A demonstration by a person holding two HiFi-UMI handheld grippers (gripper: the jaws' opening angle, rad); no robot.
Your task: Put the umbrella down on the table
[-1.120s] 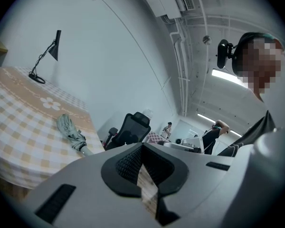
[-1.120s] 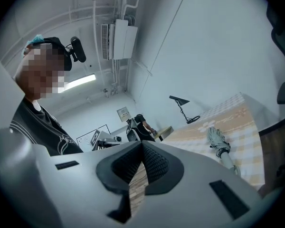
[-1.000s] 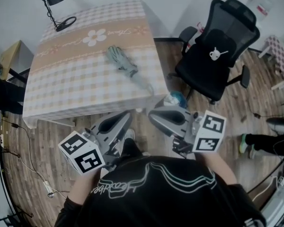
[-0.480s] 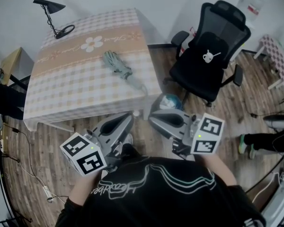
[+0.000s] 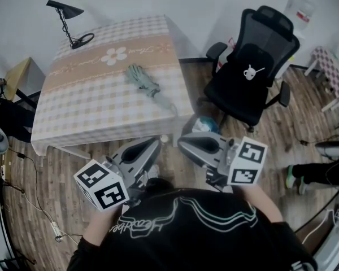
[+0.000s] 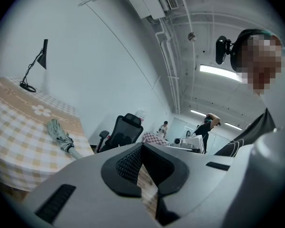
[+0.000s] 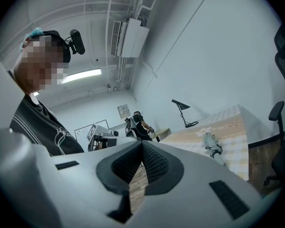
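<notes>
grey-green umbrella (image 5: pixel 144 81) on checked table (image 5: pixel 90 114), bystander (image 5: pixel 1 114) cut off left

The light is even and soft, rather grey and a little dim in the head view. A long ceiling lamp (image 6: pixel 220 71) glows white with slight glare. Shadows are weak. The umbrella (image 5: pixel 145 82) looks sharp enough. All views bend strongly at the edges; both gripper views have black round borders.
</notes>
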